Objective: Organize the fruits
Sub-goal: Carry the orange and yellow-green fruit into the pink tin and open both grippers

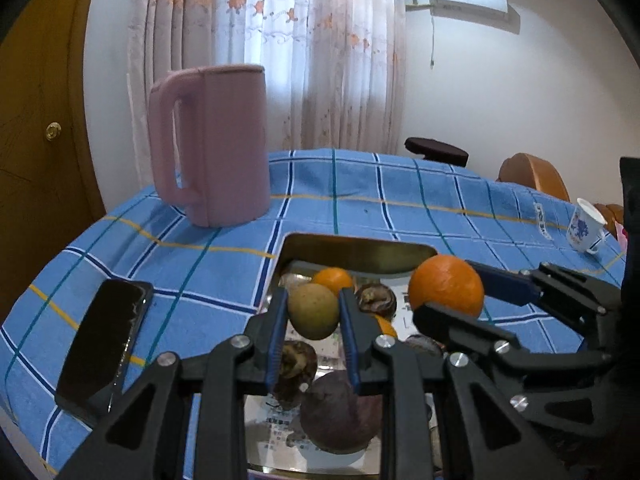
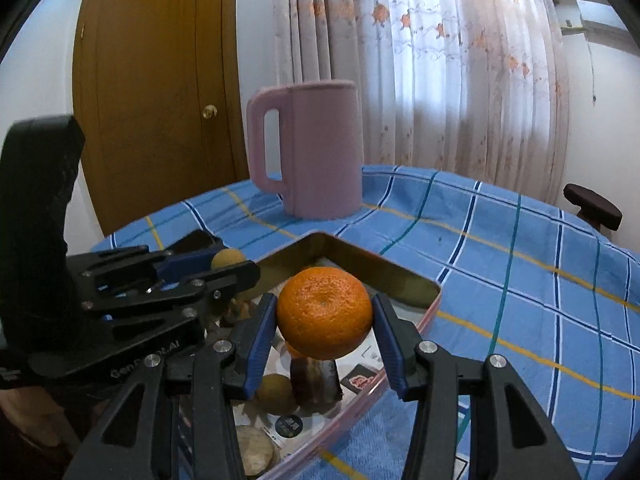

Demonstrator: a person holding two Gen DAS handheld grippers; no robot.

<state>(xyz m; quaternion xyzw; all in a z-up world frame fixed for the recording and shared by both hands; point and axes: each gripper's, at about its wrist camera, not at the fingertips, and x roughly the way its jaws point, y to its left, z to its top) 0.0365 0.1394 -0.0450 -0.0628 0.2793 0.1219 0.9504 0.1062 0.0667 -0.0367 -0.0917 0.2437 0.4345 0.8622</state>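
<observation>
Left gripper [image 1: 314, 316] clamping green fruit [image 1: 314, 310], right gripper [image 2: 325, 320] clamping orange [image 2: 324, 312] — both above fruit-filled tray [image 1: 352, 254].

Black linkage tongs [image 1: 314, 312], blue pads [image 2: 258, 344], silver screws; white lettering, perhaps "Gen".

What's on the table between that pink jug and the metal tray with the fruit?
Nothing: only bare blue checked tablecloth lies between the pink jug and the tray, seen in both views.
</observation>
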